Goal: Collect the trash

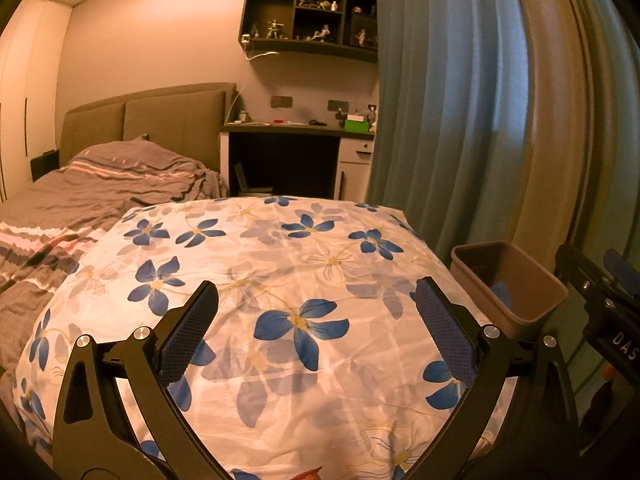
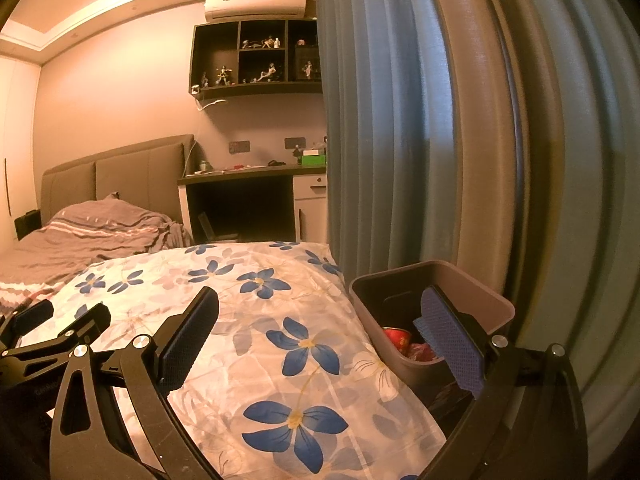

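A brown plastic bin [image 2: 464,280] stands beside the bed by the curtain; it also shows in the left wrist view [image 1: 520,280]. Red trash [image 2: 400,340] lies inside it. My right gripper [image 2: 320,332] is open and empty, its right finger over the bin's mouth, its left finger over the flowered quilt [image 2: 280,320]. My left gripper [image 1: 316,328] is open and empty above the same quilt [image 1: 280,260]. The right gripper's body shows at the right edge of the left wrist view [image 1: 600,292]; the left gripper shows at the left edge of the right wrist view [image 2: 44,328].
A blue curtain [image 1: 460,100] hangs right behind the bin. A bed with a grey striped cover [image 1: 100,184] and padded headboard lies to the left. A desk [image 1: 296,132] and wall shelf with figurines [image 1: 312,16] stand at the far wall.
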A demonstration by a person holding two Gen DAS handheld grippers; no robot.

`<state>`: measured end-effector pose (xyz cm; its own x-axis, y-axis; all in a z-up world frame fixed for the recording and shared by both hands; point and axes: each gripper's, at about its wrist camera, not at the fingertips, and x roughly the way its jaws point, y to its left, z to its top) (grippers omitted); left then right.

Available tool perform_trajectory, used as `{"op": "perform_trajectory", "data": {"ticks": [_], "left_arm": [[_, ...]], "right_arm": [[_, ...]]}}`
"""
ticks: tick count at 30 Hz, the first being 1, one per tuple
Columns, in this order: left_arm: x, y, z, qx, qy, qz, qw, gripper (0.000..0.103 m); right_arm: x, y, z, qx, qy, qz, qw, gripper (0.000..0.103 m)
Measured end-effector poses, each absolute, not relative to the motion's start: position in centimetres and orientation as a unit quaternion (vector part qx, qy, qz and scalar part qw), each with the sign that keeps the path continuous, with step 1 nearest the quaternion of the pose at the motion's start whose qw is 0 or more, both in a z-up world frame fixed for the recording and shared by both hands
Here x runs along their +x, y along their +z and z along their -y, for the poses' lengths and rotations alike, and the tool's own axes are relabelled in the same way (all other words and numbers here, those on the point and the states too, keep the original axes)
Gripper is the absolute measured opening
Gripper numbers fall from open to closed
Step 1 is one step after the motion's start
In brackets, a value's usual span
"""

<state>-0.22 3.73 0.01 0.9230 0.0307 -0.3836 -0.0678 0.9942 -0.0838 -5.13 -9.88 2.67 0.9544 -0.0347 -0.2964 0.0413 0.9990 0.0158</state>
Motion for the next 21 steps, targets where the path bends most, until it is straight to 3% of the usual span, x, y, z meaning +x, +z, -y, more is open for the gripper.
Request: {"op": "perform_trajectory", "data": {"ticks": [21], "left_arm": [[0.0, 0.0, -2.7, -0.045, 0.023, -0.193, 0.980, 0.097]], "right_arm": [[-5.2, 2.6, 10.3, 0.011, -0.021, -0.149, 0.989, 0.097]]}}
